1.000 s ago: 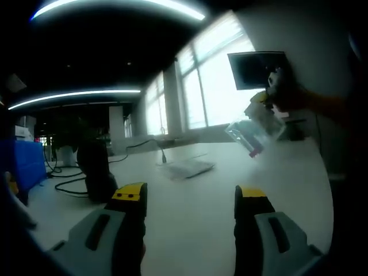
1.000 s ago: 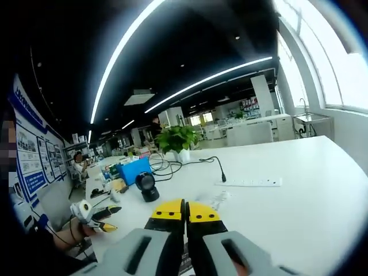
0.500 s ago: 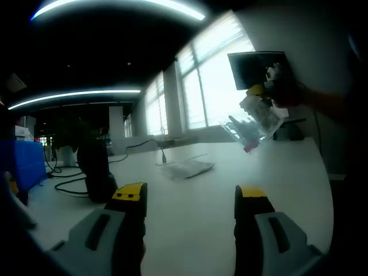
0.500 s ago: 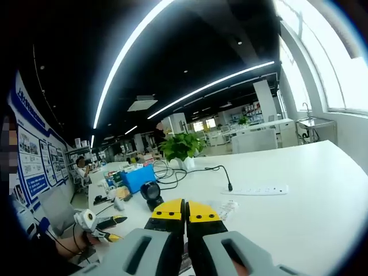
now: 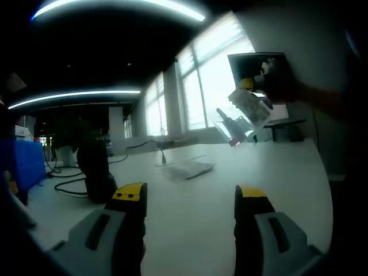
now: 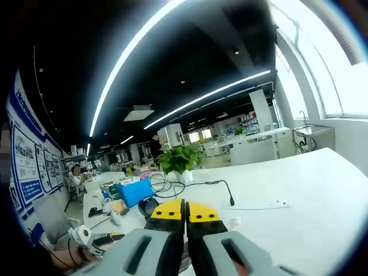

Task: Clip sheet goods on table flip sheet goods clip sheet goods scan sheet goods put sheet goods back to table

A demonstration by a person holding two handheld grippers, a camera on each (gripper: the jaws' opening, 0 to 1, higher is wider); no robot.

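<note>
In the left gripper view, a clear plastic packet of sheet goods (image 5: 240,111) with a red corner hangs in the air above the white table (image 5: 195,213), at the upper right. My right gripper (image 5: 248,86) is shut on its top edge. My left gripper (image 5: 190,195) stands open low over the table with nothing between its yellow-tipped jaws. In the right gripper view, the right gripper (image 6: 184,211) has its yellow tips pressed together. The left gripper (image 6: 112,236) shows at the lower left, held in a hand.
A black scanner (image 5: 95,170) (image 6: 147,205) stands on the table beside cables. A white power strip (image 5: 185,168) (image 6: 262,204) lies further out. A blue box (image 6: 135,190), a potted plant (image 6: 178,158) and a dark monitor (image 5: 256,68) stand around.
The right gripper has lifted the packet up and to the left in the left gripper view. The right gripper view has tilted upward. The left gripper has stayed still.
</note>
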